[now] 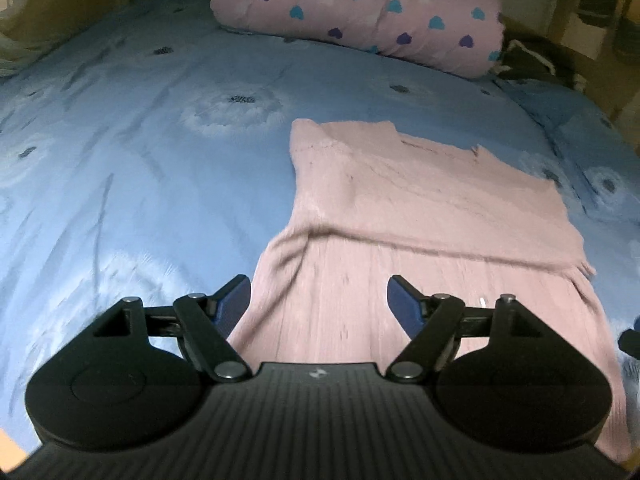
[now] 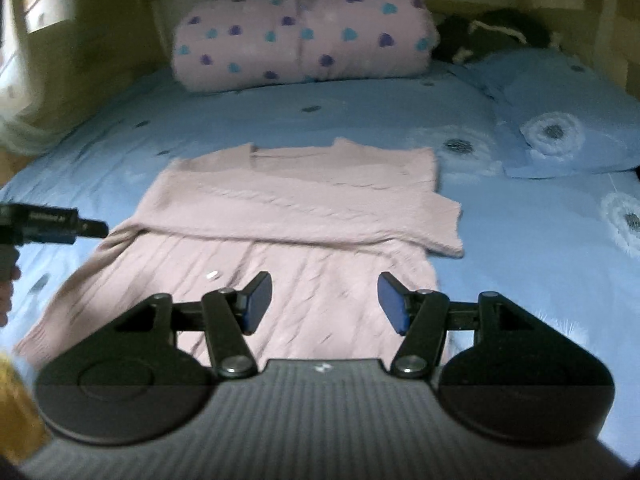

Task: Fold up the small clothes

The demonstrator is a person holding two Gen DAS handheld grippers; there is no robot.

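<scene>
A pale pink knitted sweater [image 1: 420,208] lies flat on the blue bedspread [image 1: 140,152], with its sleeves folded across the chest. It also shows in the right wrist view [image 2: 304,208]. My left gripper [image 1: 319,300] is open and empty, just above the sweater's lower left part. My right gripper [image 2: 325,298] is open and empty above the sweater's lower right part. The left gripper's body [image 2: 48,222] shows at the left edge of the right wrist view.
A rolled pink quilt with heart print [image 1: 360,8] lies at the head of the bed, also in the right wrist view [image 2: 304,40]. A blue pillow [image 2: 560,112] sits to the right. Dark clothing [image 2: 492,36] lies beyond it.
</scene>
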